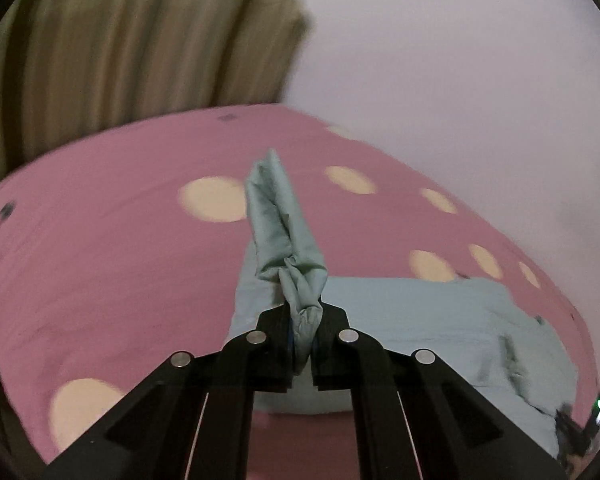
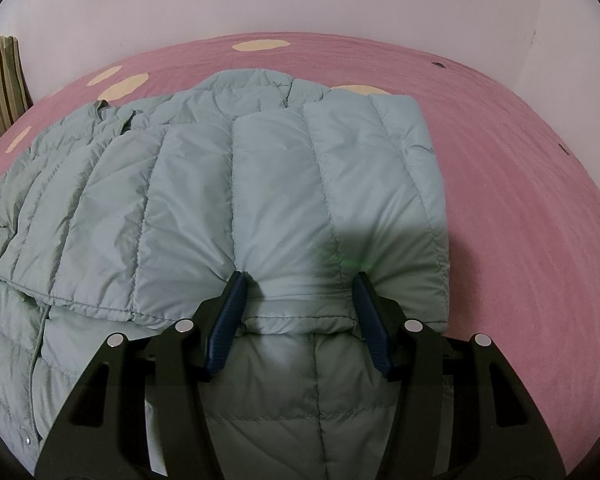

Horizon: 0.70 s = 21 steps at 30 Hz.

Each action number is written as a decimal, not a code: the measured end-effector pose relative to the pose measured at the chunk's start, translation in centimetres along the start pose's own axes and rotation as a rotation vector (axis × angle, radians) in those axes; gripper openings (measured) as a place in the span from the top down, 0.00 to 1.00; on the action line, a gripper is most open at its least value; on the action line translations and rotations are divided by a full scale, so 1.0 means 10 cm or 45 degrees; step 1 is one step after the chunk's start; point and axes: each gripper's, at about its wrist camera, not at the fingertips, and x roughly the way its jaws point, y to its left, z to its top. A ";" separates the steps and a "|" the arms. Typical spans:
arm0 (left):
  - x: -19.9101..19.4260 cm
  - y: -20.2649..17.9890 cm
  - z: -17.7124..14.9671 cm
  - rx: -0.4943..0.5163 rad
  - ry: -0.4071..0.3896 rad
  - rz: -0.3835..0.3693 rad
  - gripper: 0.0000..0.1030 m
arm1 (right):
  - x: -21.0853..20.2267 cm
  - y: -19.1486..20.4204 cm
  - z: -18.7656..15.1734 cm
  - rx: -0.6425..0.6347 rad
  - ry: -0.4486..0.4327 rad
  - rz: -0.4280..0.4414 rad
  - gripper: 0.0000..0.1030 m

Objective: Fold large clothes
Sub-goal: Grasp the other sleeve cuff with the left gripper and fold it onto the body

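A pale blue-green quilted puffer jacket lies spread on a pink bed cover. One part is folded over its body. My right gripper is open, its blue-padded fingers pressed down on the folded edge, one on each side of a bulge of fabric. In the left wrist view my left gripper is shut on a bunched piece of the jacket and holds it lifted above the bed. The rest of the jacket lies flat below and to the right.
The bed cover is pink with cream dots. A striped olive curtain hangs at the bed's far left, also seen in the right wrist view. A white wall runs behind the bed. The other gripper shows at the lower right.
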 end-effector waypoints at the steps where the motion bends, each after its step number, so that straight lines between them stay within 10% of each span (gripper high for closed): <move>1: 0.01 -0.17 -0.01 0.035 -0.001 -0.022 0.95 | 0.00 0.00 0.00 0.001 0.000 -0.001 0.47; 21: 0.52 -3.71 -1.06 0.609 0.243 -0.505 0.95 | -0.02 -0.01 -0.02 0.053 -0.008 0.067 0.39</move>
